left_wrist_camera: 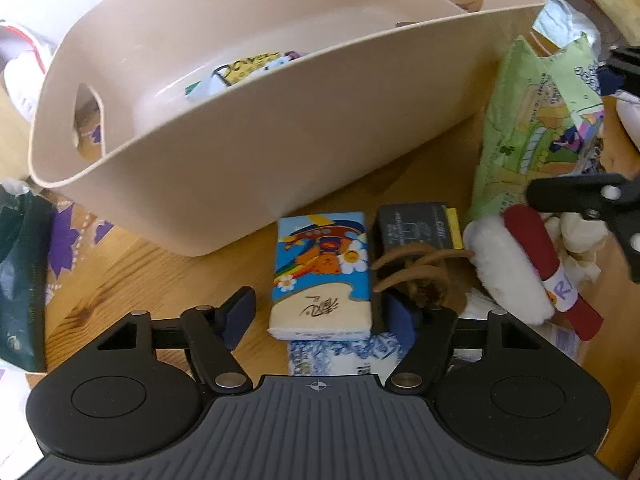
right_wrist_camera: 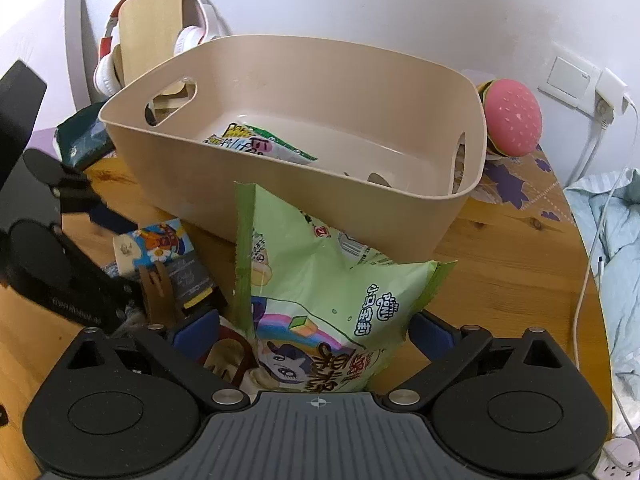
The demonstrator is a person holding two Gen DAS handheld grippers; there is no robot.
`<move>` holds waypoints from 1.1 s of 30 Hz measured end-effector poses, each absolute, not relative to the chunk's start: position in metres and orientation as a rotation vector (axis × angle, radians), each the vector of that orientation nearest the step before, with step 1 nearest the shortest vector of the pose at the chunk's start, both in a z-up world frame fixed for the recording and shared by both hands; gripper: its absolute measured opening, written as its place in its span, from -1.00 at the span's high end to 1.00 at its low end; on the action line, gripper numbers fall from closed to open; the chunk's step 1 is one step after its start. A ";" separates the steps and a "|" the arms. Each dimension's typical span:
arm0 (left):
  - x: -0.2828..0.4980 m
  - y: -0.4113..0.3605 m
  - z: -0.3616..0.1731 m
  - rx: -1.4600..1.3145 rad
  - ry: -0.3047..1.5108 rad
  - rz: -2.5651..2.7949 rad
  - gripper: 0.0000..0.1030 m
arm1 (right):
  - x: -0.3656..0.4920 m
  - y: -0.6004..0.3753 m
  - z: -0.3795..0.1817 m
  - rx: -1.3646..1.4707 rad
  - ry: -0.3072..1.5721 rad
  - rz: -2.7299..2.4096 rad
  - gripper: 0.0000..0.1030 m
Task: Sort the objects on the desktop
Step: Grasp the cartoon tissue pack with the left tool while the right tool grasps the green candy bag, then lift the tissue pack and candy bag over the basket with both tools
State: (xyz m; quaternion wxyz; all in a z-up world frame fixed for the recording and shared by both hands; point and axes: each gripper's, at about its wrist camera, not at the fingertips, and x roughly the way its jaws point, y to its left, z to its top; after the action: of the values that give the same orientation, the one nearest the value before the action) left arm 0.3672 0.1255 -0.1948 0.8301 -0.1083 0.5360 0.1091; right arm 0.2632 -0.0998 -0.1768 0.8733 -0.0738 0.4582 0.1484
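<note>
A beige plastic bin [left_wrist_camera: 248, 148] stands on the wooden table with a snack packet [left_wrist_camera: 248, 66] inside; it also shows in the right wrist view [right_wrist_camera: 320, 200]. My left gripper [left_wrist_camera: 316, 312] is open, its jaws on either side of a blue cartoon tissue pack [left_wrist_camera: 320, 272] that lies on the table in front of the bin. My right gripper [right_wrist_camera: 316, 332] is open around a green snack bag [right_wrist_camera: 320, 300] that leans toward the bin. The tissue pack also shows in the right wrist view [right_wrist_camera: 160, 244].
A dark battery box [left_wrist_camera: 416, 224], a brown hair claw [left_wrist_camera: 412, 272], a white puff with a red roll [left_wrist_camera: 524, 264] and a blue-white pack [left_wrist_camera: 340, 356] crowd the table. A dark green bag [left_wrist_camera: 20, 280] lies left. Headphones [right_wrist_camera: 120, 52] and a burger toy [right_wrist_camera: 512, 116] sit behind the bin.
</note>
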 end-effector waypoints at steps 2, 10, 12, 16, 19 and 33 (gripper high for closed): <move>0.368 0.125 -0.194 -0.238 1.132 0.230 -0.30 | 0.266 -0.100 -0.180 -0.156 0.971 0.294 -0.76; 0.366 0.130 -0.191 -0.318 1.094 0.213 0.09 | 0.268 -0.103 -0.184 -0.135 0.975 0.304 -0.28; 0.365 0.129 -0.191 -0.337 1.087 0.210 0.09 | 0.266 -0.103 -0.184 -0.141 0.970 0.313 -0.22; 0.361 0.127 -0.189 -0.357 1.087 0.223 0.09 | 0.263 -0.103 -0.179 -0.136 0.959 0.329 -0.19; 0.357 0.127 -0.187 -0.372 1.087 0.243 0.09 | 0.259 -0.104 -0.175 -0.138 0.948 0.343 -0.19; 0.330 0.124 -0.163 -0.451 1.046 0.352 0.09 | 0.246 -0.113 -0.152 -0.149 0.900 0.374 -0.19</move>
State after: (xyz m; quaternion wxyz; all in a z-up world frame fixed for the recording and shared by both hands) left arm 0.3297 0.1238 -0.1630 0.8275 -0.2126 0.4925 0.1658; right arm 0.2464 -0.1128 -0.1516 0.8810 -0.0713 0.4318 0.1795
